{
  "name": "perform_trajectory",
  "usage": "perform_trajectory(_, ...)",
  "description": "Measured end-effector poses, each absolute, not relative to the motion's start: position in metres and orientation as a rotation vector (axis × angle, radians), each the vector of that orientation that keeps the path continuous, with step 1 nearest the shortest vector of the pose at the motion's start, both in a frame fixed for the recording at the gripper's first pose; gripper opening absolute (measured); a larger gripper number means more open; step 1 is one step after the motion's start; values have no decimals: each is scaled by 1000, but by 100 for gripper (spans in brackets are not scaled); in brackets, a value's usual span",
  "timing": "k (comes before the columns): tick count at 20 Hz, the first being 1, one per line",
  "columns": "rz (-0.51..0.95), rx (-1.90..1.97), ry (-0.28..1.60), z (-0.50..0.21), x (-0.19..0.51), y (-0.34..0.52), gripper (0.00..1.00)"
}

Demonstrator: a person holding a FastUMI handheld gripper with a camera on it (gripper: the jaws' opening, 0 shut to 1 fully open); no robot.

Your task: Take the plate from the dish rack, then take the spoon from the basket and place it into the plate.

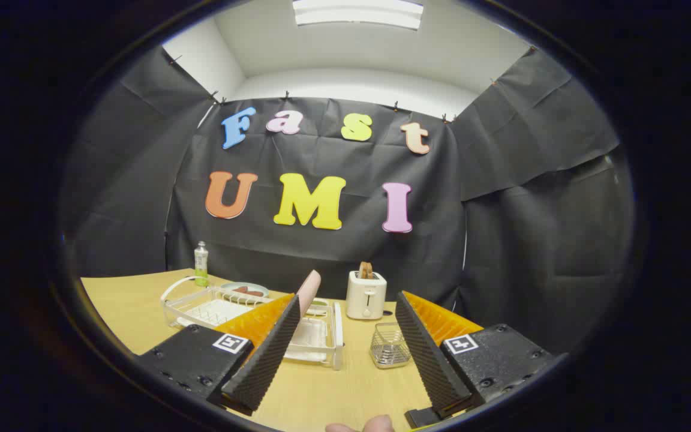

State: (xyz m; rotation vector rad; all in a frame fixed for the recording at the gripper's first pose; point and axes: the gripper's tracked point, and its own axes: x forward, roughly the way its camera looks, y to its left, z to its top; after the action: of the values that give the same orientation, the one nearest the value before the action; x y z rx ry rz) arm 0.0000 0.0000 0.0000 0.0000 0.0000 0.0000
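A pink plate (311, 285) stands on edge in the white dish rack (321, 336) on the wooden table, just past the left fingertip. The small wire basket (390, 345) sits on the table ahead, between the two fingers and close to the right one. I cannot make out a spoon inside it. My gripper (348, 298) hovers above the table, open wide, with nothing between its fingers. The left finger (264, 354) covers part of the rack.
A white toaster (365, 295) with bread slices stands behind the basket. A grey-blue dish (243, 289) rests at the rack's far left end, with a green bottle (201, 264) behind it. Bare tabletop (345, 390) lies between the fingers. A person's fingertips (360, 426) show below.
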Motion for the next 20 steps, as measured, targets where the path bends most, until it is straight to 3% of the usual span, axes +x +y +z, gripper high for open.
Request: perform_trajectory(20,0,25,12,0,2,0,100)
